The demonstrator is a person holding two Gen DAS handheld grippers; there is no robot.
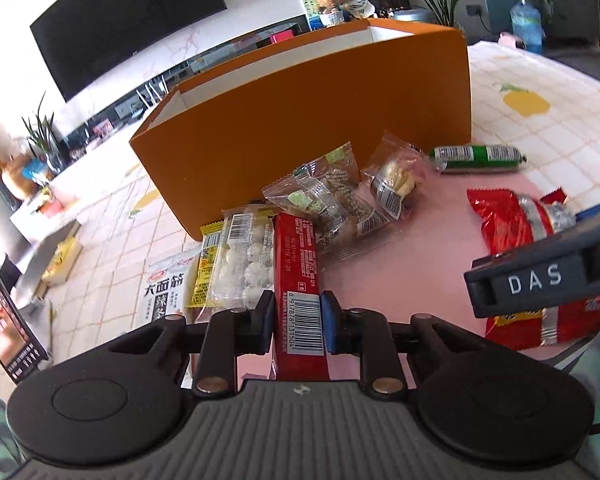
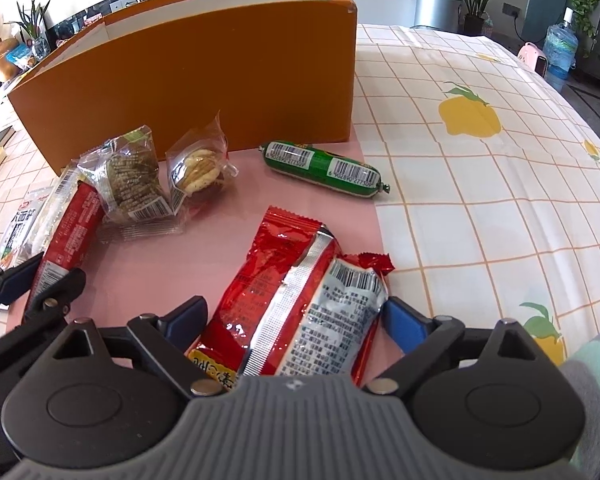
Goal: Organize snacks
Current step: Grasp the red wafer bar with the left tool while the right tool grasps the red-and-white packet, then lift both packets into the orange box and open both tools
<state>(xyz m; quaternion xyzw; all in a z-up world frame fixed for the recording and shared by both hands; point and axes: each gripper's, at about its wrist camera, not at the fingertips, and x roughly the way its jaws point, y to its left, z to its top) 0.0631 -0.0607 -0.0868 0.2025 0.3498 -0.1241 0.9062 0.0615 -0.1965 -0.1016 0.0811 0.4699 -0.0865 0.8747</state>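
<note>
Left wrist view: left gripper (image 1: 296, 322) clenched on the red box (image 1: 299, 280) at lower centre, pads pinching its narrow sides near the end. Orange bin (image 1: 300, 120) stood behind, upper centre. Risk judged: the box pivoting or slipping when lifted. Right gripper (image 2: 296, 320) was released, straddling the red bag (image 2: 292, 304); it could snag.

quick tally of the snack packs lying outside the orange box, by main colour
red: 2 (slim red box, red bag)
green: 1 (green sausage)
clear: 4 (three clear cookie packs, white-ball pack)
white: 1 (white gluten pack)
total: 8
</note>
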